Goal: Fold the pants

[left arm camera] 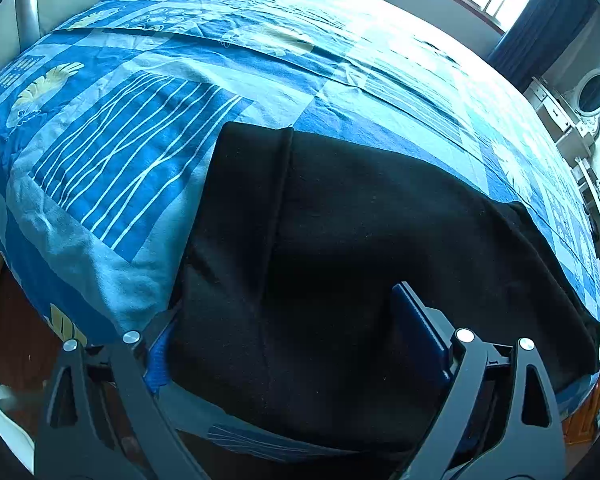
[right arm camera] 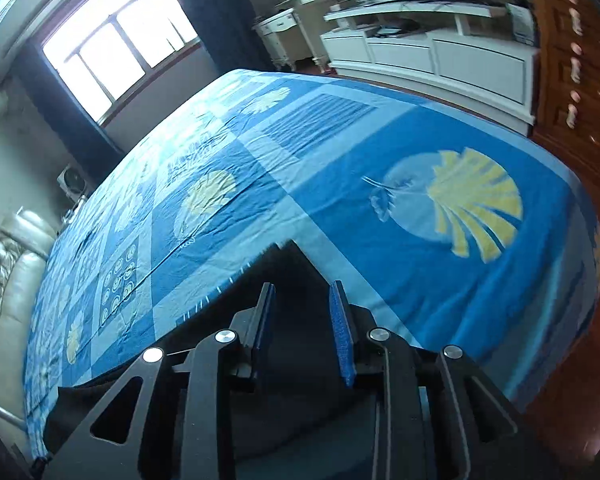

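Black pants point(left arm camera: 340, 248) lie spread on the blue patterned bedsheet point(left arm camera: 132, 148), with a lengthwise fold line left of centre. My left gripper point(left arm camera: 288, 320) is open wide, its fingers straddling the near part of the pants; the left blue pad is partly under the cloth edge. In the right wrist view, a corner of the black pants point(right arm camera: 292, 268) lies between the blue pads of my right gripper point(right arm camera: 302, 300), which stand apart with a gap. The cloth is dark and it is unclear whether the pads touch it.
The bedsheet point(right arm camera: 380, 160) covers a large bed. A padded headboard point(right arm camera: 8, 264), a window point(right arm camera: 112, 44), white cabinets point(right arm camera: 440, 56) and a wooden wardrobe point(right arm camera: 572, 60) surround it. A white dresser with an oval mirror point(left arm camera: 592, 92) stands right of the bed.
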